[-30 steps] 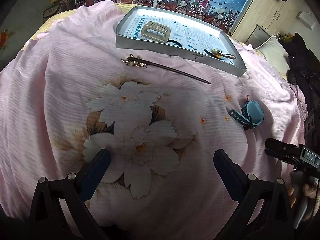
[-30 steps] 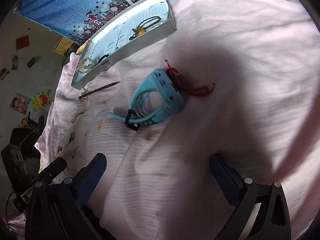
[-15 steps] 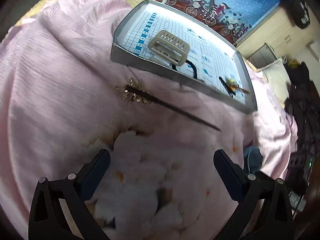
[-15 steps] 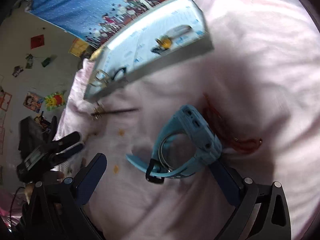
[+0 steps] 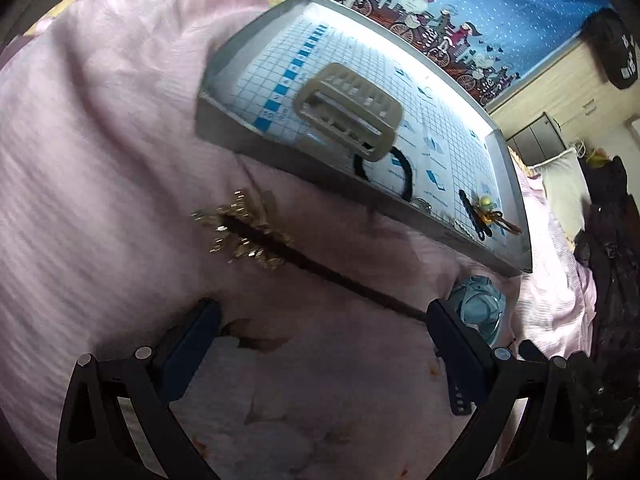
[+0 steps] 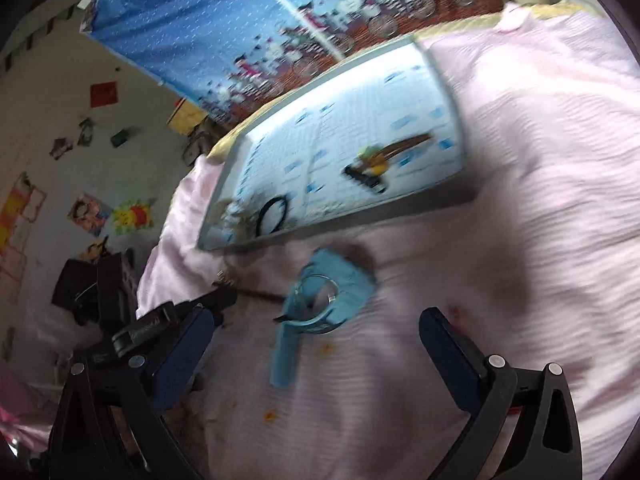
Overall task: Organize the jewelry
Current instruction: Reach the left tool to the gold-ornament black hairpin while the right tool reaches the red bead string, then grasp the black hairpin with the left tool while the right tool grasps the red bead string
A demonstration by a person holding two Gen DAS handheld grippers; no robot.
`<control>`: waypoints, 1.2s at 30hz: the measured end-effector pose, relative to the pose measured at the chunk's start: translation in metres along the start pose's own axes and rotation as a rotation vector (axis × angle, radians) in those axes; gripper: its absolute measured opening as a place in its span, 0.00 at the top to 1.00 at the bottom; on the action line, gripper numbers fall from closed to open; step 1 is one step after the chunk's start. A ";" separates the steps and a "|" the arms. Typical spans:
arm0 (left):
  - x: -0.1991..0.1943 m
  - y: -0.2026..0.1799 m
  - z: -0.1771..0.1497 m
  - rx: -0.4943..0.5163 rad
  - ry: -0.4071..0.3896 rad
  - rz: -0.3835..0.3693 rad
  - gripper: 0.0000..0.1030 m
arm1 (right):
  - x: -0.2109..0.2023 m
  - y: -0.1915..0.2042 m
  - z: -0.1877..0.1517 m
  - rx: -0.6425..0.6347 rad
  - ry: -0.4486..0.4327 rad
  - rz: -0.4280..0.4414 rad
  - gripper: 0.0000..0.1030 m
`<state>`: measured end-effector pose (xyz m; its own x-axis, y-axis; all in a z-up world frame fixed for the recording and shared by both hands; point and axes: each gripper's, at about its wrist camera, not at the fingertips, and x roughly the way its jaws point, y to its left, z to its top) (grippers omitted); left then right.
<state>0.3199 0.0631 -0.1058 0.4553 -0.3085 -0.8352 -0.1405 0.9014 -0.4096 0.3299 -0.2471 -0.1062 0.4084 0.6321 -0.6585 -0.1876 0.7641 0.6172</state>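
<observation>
Left wrist view, left to right.

1. Bedspread (image 5: 100,160), pink, ridged, soft; fills the left half of the frame and lies under everything. Risk: it gives under pressure, so thin items may sink into it or the cloth may get pinched.
2. Left tongs (image 5: 320,328), bottom of frame, spread wide, holding nothing.
3. Hair stick (image 5: 320,268), dark, gold ornament at centre left, shaft running to lower right, its tip at the right-hand finger. It lies on the bedspread between the tongs and the tray. Risk: the shaft is thin and slanted across the opening; a closing grip may roll it or catch the ornament's dangling bits.
4. Tray (image 5: 280,148), grey, upper centre, holding a beige hair claw (image 5: 348,110), a black hair tie (image 5: 404,176) and a yellow-trimmed clip (image 5: 486,216). Risk: it sits tilted on the soft bed; a nudge on its near wall may shift it.

Right wrist view, left to right.

5. Right tongs (image 6: 316,344), bottom of frame, wide apart, empty.
6. Watch (image 6: 324,300), light blue, centre, just beyond the tongs, strap trailing toward them. Risk: the frame is blurred, so alignment is uncertain; gripping the loose strap alone could let the watch body swing or slip.
</observation>
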 end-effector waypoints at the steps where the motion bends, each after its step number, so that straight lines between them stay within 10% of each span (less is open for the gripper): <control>1: 0.004 -0.004 0.000 0.007 -0.002 0.001 0.03 | 0.000 -0.001 0.002 0.003 -0.007 -0.015 0.00; 8: 0.020 -0.003 0.008 -0.055 -0.028 0.039 0.44 | 0.000 -0.019 0.000 0.031 0.030 -0.214 0.00; 17: 0.028 -0.013 0.012 -0.032 -0.013 -0.028 0.73 | 0.005 -0.023 -0.023 0.017 0.115 -0.297 0.17; 36: 0.014 0.018 0.010 -0.187 0.040 -0.143 0.88 | 0.026 -0.005 -0.031 -0.061 0.124 -0.166 0.64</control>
<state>0.3325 0.0783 -0.1214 0.4476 -0.4438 -0.7764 -0.2390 0.7772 -0.5821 0.3135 -0.2305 -0.1400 0.3259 0.5050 -0.7992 -0.1817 0.8631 0.4712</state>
